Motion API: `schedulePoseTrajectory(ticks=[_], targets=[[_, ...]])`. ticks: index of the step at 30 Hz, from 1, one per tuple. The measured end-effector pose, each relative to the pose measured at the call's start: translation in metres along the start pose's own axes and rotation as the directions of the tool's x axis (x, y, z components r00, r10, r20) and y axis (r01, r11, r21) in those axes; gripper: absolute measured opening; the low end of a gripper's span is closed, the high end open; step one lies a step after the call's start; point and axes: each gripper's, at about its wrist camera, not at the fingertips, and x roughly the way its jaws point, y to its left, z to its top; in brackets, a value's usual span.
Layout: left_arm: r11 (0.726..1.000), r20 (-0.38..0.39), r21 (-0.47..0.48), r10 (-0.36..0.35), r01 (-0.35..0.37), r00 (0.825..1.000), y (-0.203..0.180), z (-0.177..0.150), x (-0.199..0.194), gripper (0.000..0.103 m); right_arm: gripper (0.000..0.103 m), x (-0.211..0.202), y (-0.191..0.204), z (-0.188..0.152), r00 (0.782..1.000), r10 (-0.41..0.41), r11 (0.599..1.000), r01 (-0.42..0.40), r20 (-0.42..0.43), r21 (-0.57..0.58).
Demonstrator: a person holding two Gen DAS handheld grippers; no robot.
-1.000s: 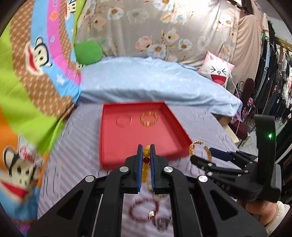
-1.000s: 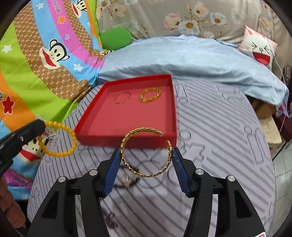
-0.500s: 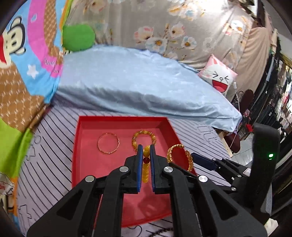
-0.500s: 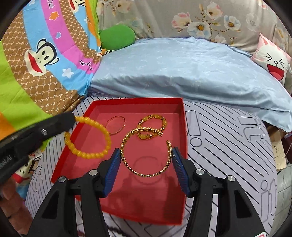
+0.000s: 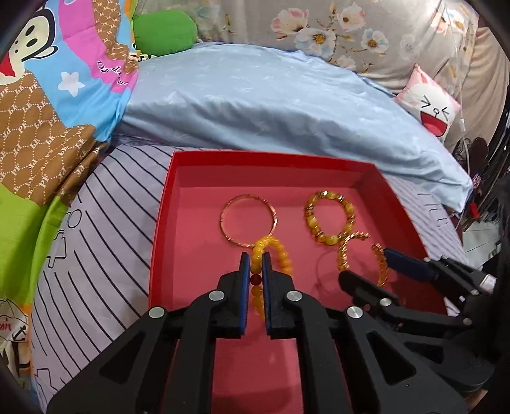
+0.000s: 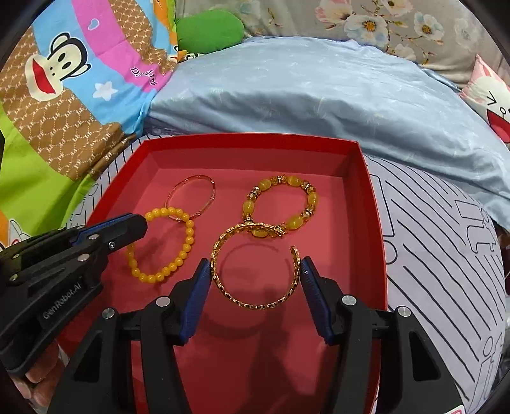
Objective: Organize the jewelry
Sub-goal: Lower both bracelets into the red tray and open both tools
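A red tray (image 5: 165, 203) (image 6: 376, 203) lies on the striped bed sheet. My left gripper (image 5: 255, 258) is shut on a yellow bead bracelet (image 5: 280, 254) (image 6: 178, 261), held low over the tray's left half. My right gripper (image 6: 255, 264) is shut on an open gold cuff bangle (image 6: 255, 302) (image 5: 381, 270), held low over the tray's right half. In the tray lie a thin rose-gold bangle (image 5: 247, 219) (image 6: 191, 197) and a chunky yellow stone bracelet (image 5: 328, 219) (image 6: 280, 203).
A light blue quilt (image 5: 271, 105) is bunched behind the tray. A colourful monkey-print blanket (image 5: 47, 105) rises at the left. A green cushion (image 5: 164, 30) and a white face pillow (image 5: 430, 108) sit further back. Striped sheet (image 6: 446, 254) extends right of the tray.
Both grippers have moved forward and down from over the sheet to low over the tray, each still holding its bracelet.
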Motion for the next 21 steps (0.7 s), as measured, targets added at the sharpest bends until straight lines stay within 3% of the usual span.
schedulePoseTrajectory(ticks=[9, 15, 21], targets=[[0.998, -0.019, 0.0, 0.058, -0.058, 0.998, 0.004, -0.006, 0.0063, 0.007, 0.056, 0.0047, 0.0042, 0.0031, 0.999, 0.005, 1.0, -0.006, -0.041, -0.023], [0.993, -0.021, 0.02, 0.117, -0.117, 0.993, 0.003, -0.0068, 0.0072, 0.009, 0.056, 0.0057, 0.0059, 0.0015, 0.999, -0.023, 0.999, 0.021, -0.036, -0.035], [0.992, -0.022, 0.014, 0.124, -0.124, 0.992, 0.0058, -0.0104, 0.007, 0.012, 0.059, 0.0058, 0.0026, -0.0058, 0.997, -0.073, 0.996, 0.072, -0.026, -0.054]])
